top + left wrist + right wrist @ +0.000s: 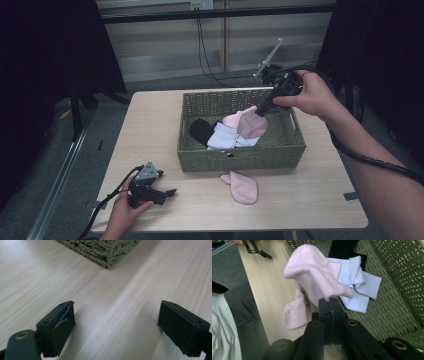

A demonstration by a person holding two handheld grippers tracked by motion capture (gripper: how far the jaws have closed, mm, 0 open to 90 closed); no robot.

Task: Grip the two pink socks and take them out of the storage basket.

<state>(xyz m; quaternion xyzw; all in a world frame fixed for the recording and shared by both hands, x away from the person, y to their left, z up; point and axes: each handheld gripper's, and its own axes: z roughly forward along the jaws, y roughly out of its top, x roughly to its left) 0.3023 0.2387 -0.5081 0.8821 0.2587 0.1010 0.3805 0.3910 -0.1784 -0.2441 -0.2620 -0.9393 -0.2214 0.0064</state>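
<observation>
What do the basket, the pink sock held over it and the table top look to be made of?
Basket: woven olive-green fibre, likely seagrass or paper cord; braided strands and an open-weave wall show, finish matte.
Pink sock in the right claw: soft knit fabric, probably cotton blend; it drapes limply with a fuzzy surface.
Table top: pale wood-grain, likely laminate; smooth with a slight sheen.

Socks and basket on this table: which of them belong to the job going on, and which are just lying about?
In the job:
- right gripper, shut on the raised pink sock
- green woven basket
- matching pink sock on the table

Lying about:
- white socks in the basket
- black sock in the basket
- left gripper, open, on the wooden table
</observation>
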